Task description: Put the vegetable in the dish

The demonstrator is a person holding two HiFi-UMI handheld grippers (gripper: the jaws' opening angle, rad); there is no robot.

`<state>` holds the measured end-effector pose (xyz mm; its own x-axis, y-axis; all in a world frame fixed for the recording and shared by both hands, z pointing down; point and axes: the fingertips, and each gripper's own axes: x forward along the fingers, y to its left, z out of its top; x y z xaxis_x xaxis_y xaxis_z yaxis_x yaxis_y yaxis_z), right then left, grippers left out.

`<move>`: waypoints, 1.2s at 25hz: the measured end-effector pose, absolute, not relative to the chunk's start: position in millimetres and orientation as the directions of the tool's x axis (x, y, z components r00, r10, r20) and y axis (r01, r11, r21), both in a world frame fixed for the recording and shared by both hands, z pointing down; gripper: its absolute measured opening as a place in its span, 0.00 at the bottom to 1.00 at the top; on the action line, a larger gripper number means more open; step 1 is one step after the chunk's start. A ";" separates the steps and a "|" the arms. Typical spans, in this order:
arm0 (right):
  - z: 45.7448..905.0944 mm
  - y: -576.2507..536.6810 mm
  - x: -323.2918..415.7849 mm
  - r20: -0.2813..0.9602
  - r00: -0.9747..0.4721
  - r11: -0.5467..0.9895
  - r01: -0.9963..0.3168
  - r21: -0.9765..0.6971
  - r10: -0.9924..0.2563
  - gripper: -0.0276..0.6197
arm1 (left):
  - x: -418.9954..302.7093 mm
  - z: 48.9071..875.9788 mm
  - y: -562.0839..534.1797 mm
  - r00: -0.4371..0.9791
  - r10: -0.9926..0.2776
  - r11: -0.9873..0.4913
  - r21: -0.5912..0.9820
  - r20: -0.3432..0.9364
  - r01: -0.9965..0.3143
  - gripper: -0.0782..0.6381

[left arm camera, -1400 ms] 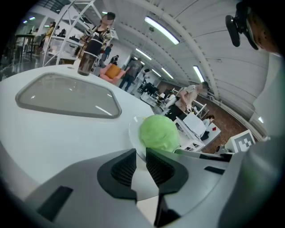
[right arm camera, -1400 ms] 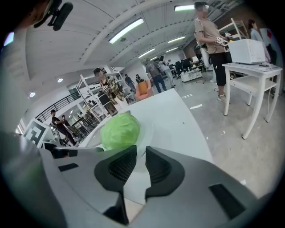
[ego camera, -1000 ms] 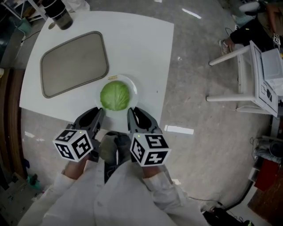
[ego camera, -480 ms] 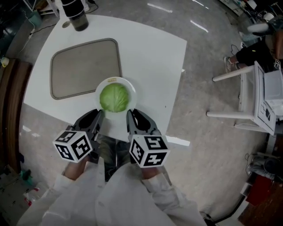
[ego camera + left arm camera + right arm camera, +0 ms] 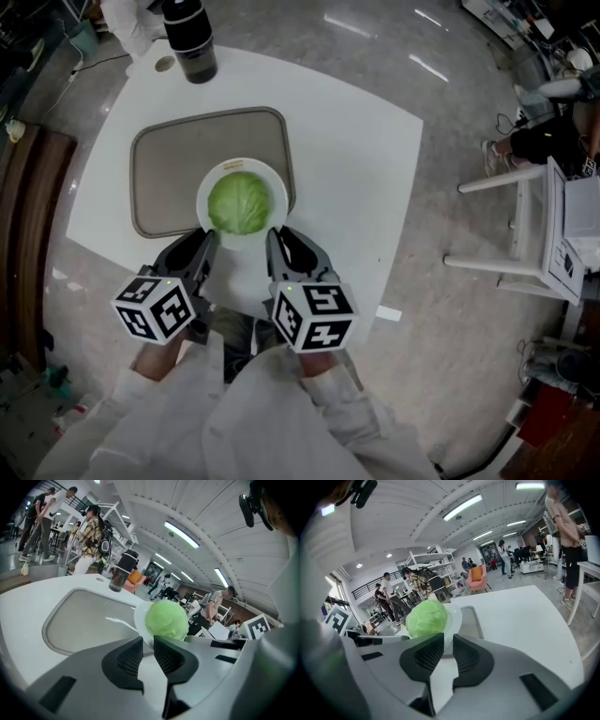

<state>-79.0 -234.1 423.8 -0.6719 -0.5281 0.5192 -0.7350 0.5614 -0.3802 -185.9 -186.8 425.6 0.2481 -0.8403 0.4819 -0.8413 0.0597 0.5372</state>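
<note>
Tongs: left tongs and right tongs clamped on plate at near rim, right just tightened | cabbage: on plate, just ahead between both | reason: paired grip, likely to keep plate level above tray

No writing, label, brand or number can be read anywhere in view.

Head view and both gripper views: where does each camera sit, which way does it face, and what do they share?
Head view: on the person's head, facing steeply down at the table, tray and plate of cabbage; left gripper, right gripper and sleeves show.
Left gripper view: on the left gripper, along its jaws clamping the plate's rim.
Right gripper view: on the right gripper, likewise; its jaws have just closed further on the rim.
Shared: plate, cabbage, tray.
</note>
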 end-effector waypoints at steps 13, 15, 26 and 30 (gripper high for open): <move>434.3 -273.9 -175.7 0.533 -0.685 0.574 -0.720 -0.390 -0.497 0.15 | -280.1 431.7 -222.3 0.213 -0.840 0.081 0.503 0.499 -0.860 0.19; 438.3 -277.0 -180.4 0.542 -0.680 0.569 -0.724 -0.389 -0.494 0.15 | -285.0 436.4 -225.8 0.217 -0.835 0.083 0.505 0.506 -0.859 0.19; 469.1 -283.6 -198.6 0.598 -0.647 0.539 -0.749 -0.385 -0.472 0.15 | -303.5 468.9 -233.5 0.234 -0.799 0.108 0.515 0.554 -0.851 0.20; 480.2 -284.1 -201.2 0.615 -0.640 0.518 -0.757 -0.399 -0.461 0.15 | -306.4 478.1 -234.8 0.237 -0.790 0.111 0.513 0.566 -0.851 0.20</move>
